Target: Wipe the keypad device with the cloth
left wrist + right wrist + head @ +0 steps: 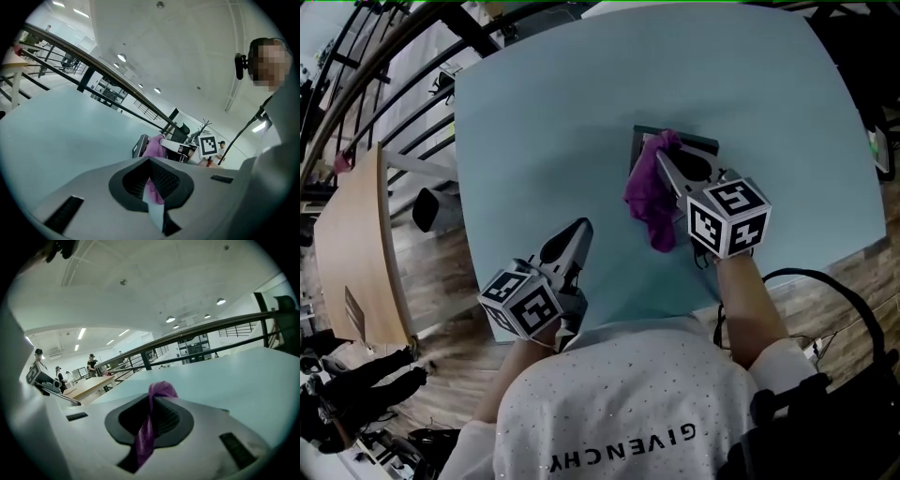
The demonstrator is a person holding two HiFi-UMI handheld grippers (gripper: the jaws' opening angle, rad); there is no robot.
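Head view: the right gripper [667, 157] is positioned over the dark grey rectangular keypad device [694, 142], which lies flat on the pale blue table [544, 141] towards its far side. The crumpled purple cloth [649, 199] hangs from the jaws, draping across the near left part of the device and onto the table. This hold appears intended to keep fabric between the tool and the device surface for wiping.

Right gripper view: the jaws are clamped on a narrow fold of the cloth [161, 389], which bunches up at the tips.

The left gripper [578, 231] is held well apart from the device, near the table's front edge, probably parked clear of the wiping path. Left gripper view: the jaws [151, 161] stand together. A pale, pinkish sliver shows in the seam and cannot be identified.

Not determinable: the keys, which are covered by cloth and gripper, and whether the cloth presses on the device or only drapes over it.
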